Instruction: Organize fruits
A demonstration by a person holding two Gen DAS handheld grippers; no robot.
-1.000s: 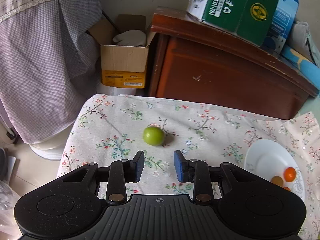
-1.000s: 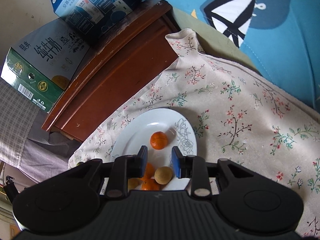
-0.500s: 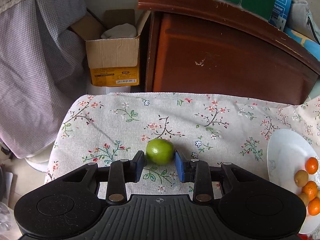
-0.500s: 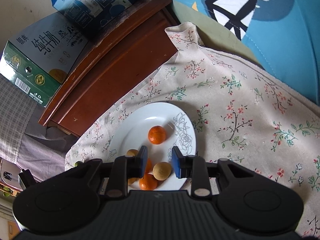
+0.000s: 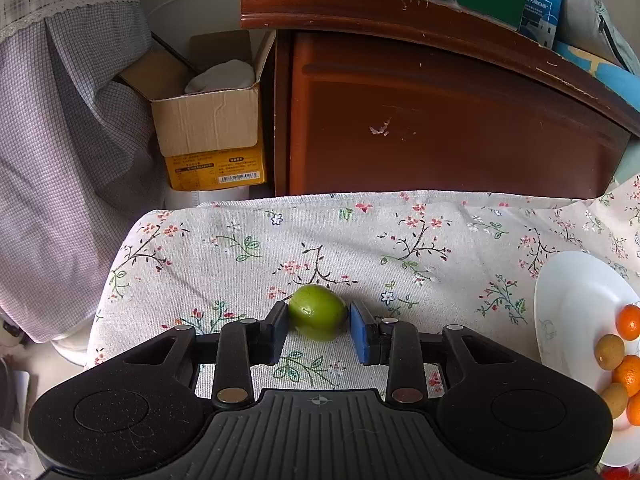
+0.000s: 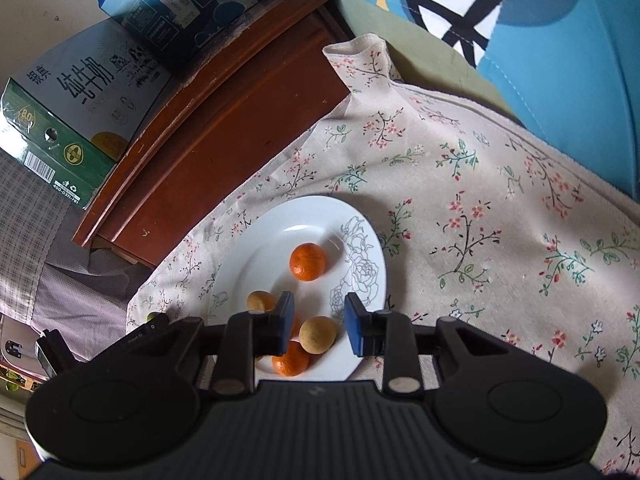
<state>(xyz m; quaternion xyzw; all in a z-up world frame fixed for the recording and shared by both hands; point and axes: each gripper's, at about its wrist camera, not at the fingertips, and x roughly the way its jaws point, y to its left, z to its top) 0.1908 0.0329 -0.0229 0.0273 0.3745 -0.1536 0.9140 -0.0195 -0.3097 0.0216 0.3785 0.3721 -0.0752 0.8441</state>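
Note:
A green round fruit (image 5: pixel 318 312) lies on the floral cloth between the fingers of my left gripper (image 5: pixel 319 330). The jaws are open; the left pad touches or nearly touches it, the right pad stands a little apart. A white plate (image 5: pixel 576 292) at the right holds several small orange and tan fruits. In the right wrist view my right gripper (image 6: pixel 319 326) is open and empty, hovering over the near part of that plate (image 6: pixel 280 232). An orange fruit (image 6: pixel 307 261) and a tan fruit (image 6: pixel 318 335) lie on it. The green fruit (image 6: pixel 153 316) shows at the left.
A dark red wooden cabinet (image 5: pixel 440 120) stands behind the cloth-covered table, with green and blue cartons (image 6: pixel 80 120) on top. An open cardboard box (image 5: pixel 208 120) and a checked curtain (image 5: pixel 60 160) are at the left. The table edge (image 5: pixel 120 248) drops off at the left.
My left gripper has moved forward until the green fruit sits between its fingers. My right gripper has drawn back a little over the plate, still open.

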